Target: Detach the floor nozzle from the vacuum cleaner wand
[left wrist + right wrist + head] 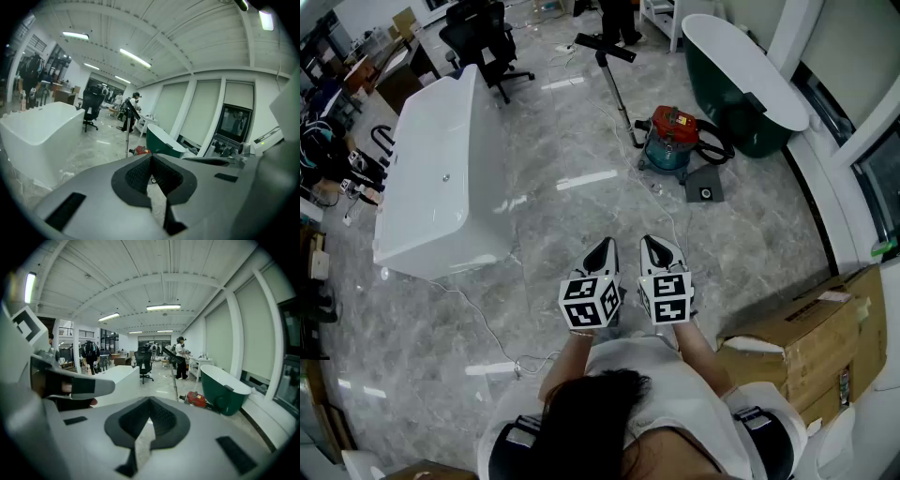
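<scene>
The vacuum cleaner, a red and teal canister (pixel 672 139), stands on the marble floor well ahead of me. Its thin wand (pixel 616 86) rises upright just left of it, with a black handle on top. The wand's foot meets the floor by the canister; the nozzle there is too small to make out. A flat grey piece (pixel 705 185) lies to the canister's right. My left gripper (pixel 602 255) and right gripper (pixel 659 251) are side by side near my body, both shut and empty, far from the vacuum. The canister also shows in the left gripper view (pixel 140 150) and the right gripper view (pixel 197 399).
A white bathtub (pixel 441 178) stands on the left and a green bathtub (pixel 741 80) at the back right. Cardboard boxes (pixel 811 337) sit close on my right. A white cable (pixel 487 328) trails over the floor. A black office chair (pixel 483 42) and a standing person are farther back.
</scene>
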A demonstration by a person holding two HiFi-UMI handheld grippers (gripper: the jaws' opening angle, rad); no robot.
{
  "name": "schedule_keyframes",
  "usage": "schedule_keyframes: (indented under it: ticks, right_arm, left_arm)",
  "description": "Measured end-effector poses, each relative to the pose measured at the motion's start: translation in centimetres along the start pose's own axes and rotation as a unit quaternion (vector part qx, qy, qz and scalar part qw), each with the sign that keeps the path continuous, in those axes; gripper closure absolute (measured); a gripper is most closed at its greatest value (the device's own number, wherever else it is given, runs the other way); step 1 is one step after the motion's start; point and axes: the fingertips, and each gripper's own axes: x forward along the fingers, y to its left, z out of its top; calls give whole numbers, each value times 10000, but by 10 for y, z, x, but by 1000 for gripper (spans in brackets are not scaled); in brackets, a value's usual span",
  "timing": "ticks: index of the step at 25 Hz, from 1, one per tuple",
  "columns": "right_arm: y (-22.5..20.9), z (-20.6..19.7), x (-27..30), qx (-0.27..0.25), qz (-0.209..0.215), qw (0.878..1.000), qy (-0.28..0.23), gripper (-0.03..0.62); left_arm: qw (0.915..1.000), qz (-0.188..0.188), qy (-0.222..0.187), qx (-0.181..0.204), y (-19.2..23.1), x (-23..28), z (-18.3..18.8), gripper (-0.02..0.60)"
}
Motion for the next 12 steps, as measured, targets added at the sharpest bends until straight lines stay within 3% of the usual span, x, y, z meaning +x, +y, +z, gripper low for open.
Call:
schedule_keyframes:
  ticks: [12]
  right_arm:
    - [1, 3, 23, 192, 91, 9997, 130, 579]
  left_arm:
    - [9999, -114, 75, -35, 9, 20, 8, 578]
